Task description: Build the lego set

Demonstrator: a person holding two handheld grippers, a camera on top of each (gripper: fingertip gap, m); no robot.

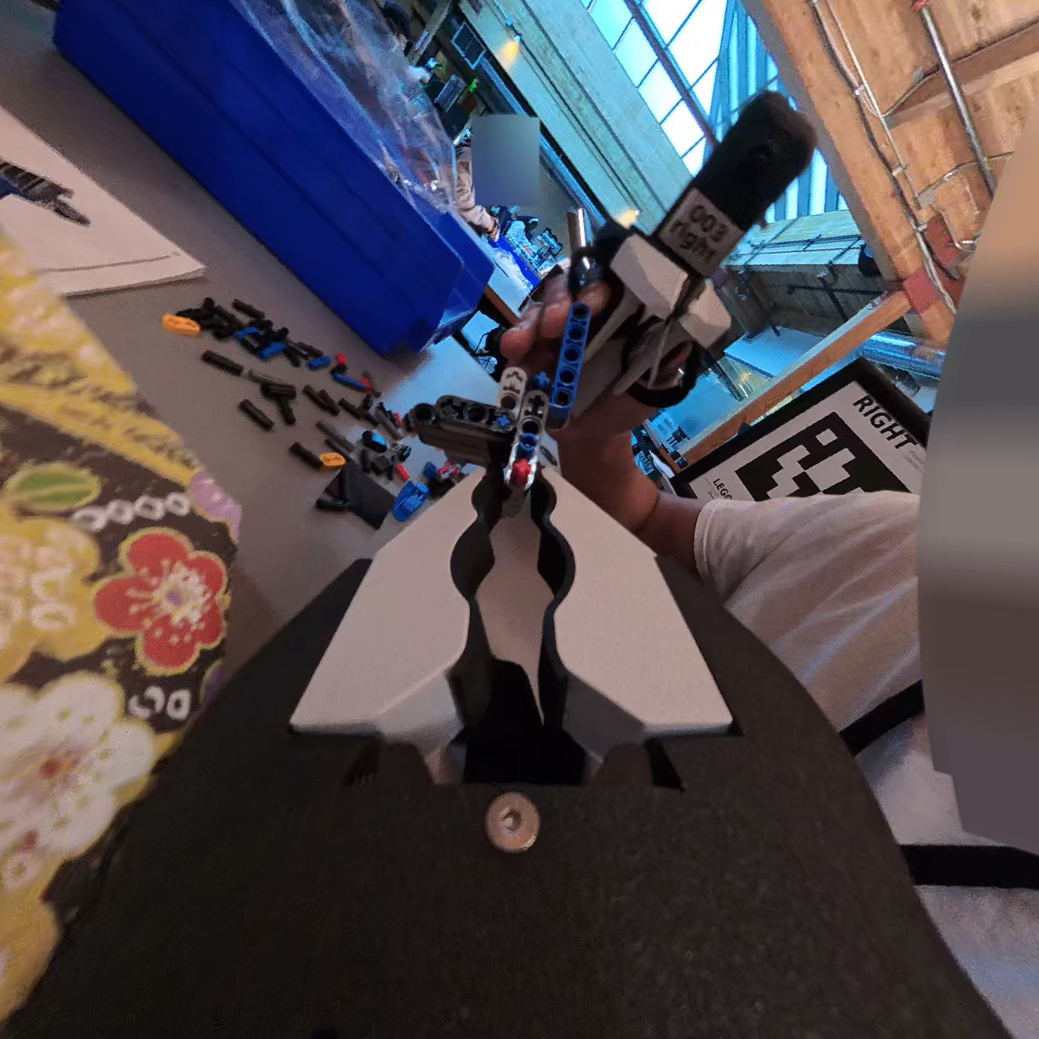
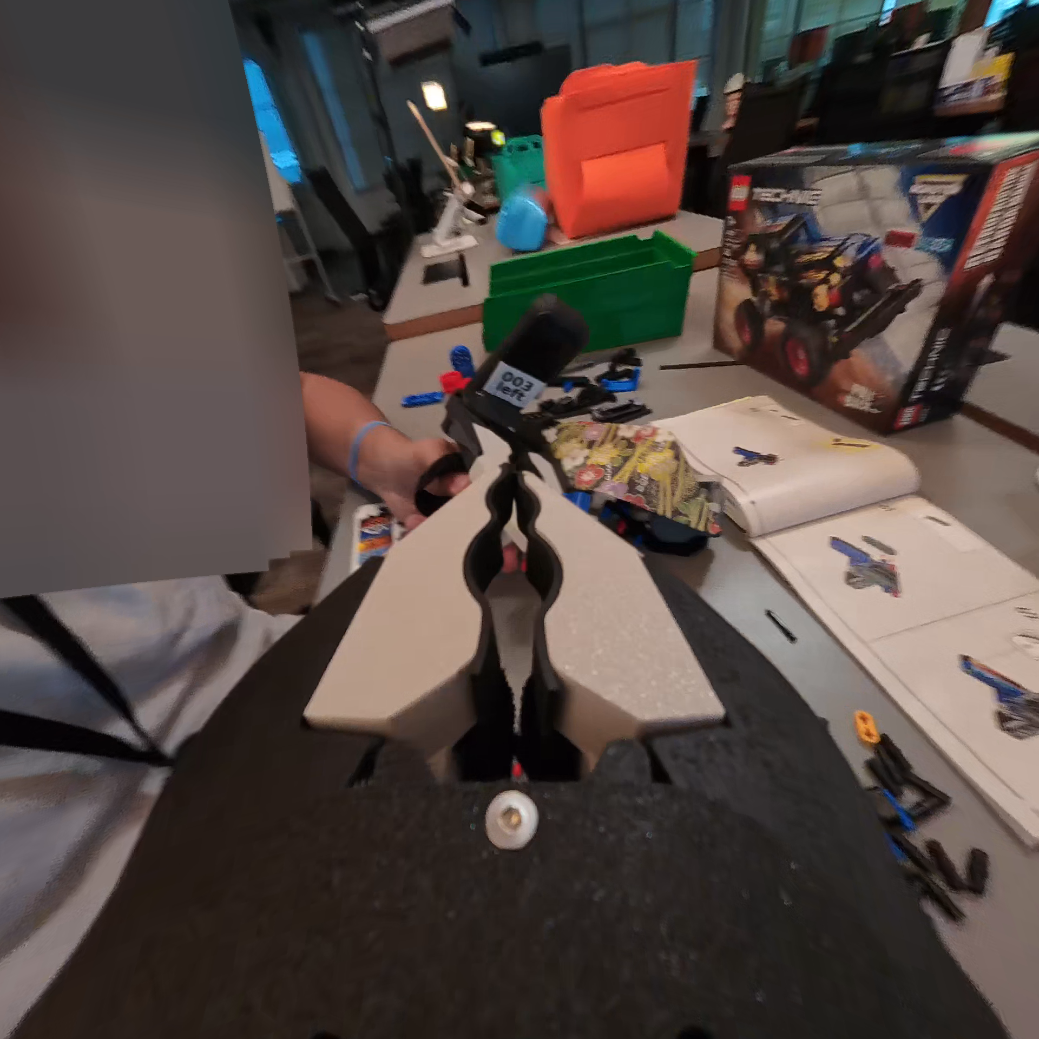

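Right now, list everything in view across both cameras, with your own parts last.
Lego assembly: one, grey, black and blue, held in the air between both grippers.
Blue beam: one, at the right gripper's tips.
Loose Lego pieces: many, mostly black, some blue, red, orange; scattered on the table.
Instruction booklet: one, white, open on the table.
Lego box: one, standing behind the booklet.
Blue bin: one, beyond the pieces.
Green bin: one, behind the pieces.
Orange container: one, on the far table.
Floral cloth: one, yellow and black, beside the booklet.
Left hand-held gripper: shut on the assembly.
Right hand-held gripper: shut; grasp hidden in its own view.
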